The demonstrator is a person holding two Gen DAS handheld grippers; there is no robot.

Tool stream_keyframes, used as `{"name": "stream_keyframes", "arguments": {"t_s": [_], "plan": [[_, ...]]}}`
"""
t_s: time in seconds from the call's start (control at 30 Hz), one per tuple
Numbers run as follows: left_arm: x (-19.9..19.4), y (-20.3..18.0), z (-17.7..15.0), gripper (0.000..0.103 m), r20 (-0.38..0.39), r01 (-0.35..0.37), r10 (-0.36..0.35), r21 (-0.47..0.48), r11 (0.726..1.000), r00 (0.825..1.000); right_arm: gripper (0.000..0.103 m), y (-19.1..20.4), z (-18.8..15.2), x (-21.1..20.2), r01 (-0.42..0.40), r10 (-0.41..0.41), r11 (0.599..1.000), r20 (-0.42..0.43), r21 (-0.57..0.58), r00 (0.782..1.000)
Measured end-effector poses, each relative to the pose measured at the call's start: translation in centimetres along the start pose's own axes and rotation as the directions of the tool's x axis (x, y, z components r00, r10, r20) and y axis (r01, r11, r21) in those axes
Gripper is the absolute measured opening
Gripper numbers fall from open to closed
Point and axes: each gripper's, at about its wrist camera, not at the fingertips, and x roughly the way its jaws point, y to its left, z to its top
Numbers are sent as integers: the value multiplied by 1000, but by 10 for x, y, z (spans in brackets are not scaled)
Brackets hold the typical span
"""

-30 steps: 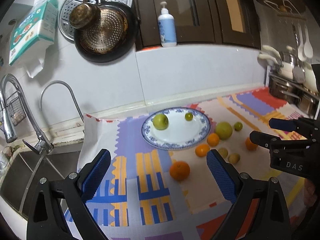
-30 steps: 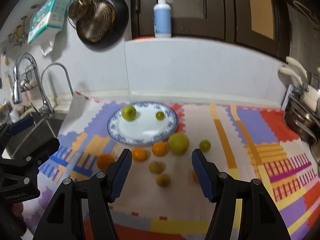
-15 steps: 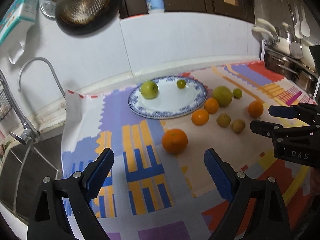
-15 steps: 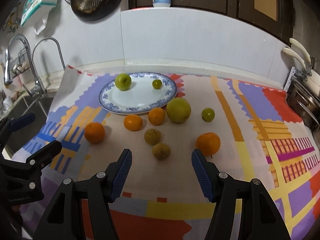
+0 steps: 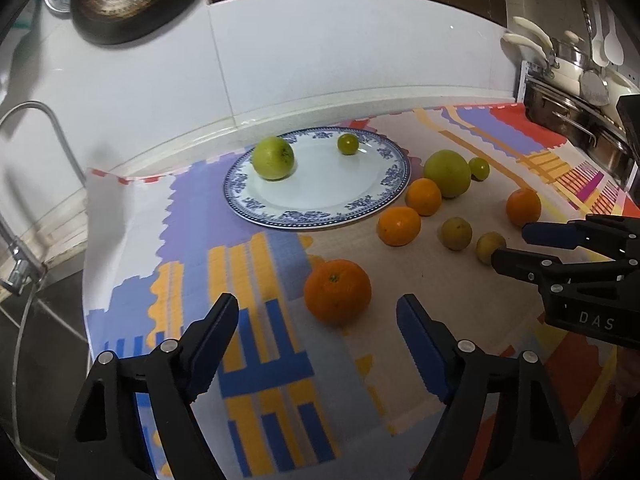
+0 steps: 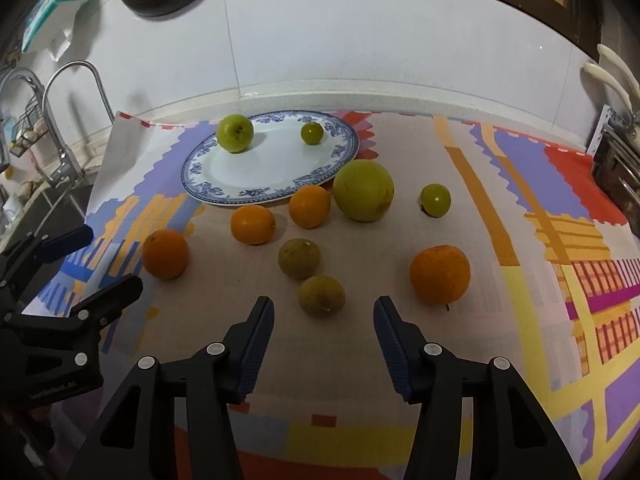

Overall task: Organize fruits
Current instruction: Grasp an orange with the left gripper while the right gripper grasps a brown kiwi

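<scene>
A blue-rimmed white plate (image 5: 372, 206) (image 6: 200, 184) holds a green apple (image 5: 273, 158) (image 6: 235, 133) and a small green fruit (image 5: 347, 144) (image 6: 312, 133). Several oranges, green fruits and brownish fruits lie loose on the mat. My left gripper (image 5: 318, 322) is open and empty, just short of a large orange (image 5: 337, 291) (image 6: 165, 253). My right gripper (image 6: 323, 322) is open and empty, just short of a brownish fruit (image 6: 321, 295) (image 5: 489, 246). Each gripper shows in the other's view, the right (image 5: 520, 246) and the left (image 6: 106, 258).
A large green fruit (image 6: 363, 190), two oranges (image 6: 253, 224) (image 6: 309, 205), another orange (image 6: 439, 274) and a small green fruit (image 6: 435, 199) lie right of the plate. A sink with taps (image 6: 60, 120) is at the left, metal pots (image 5: 576, 120) at the right. A colourful mat (image 6: 540, 240) covers the counter.
Both grippers have come lower and closer to the fruit on the mat. The left has neared the large orange, the right the brownish fruit. No fruit has moved.
</scene>
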Motion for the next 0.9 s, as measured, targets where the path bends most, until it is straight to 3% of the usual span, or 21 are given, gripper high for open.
{"name": "stream_keyframes", "arguments": {"t_s": [0.5,0.9], "plan": [[28,2,5,46,-64,84,-87,-49,995,994,38,-2,6,20,-24,24,1000,-35,-3,999],[30,-1,8,42,-59,73,-76,-42,996,995,30,-4,6,24,-41,41,999,-40,3,998]]}}
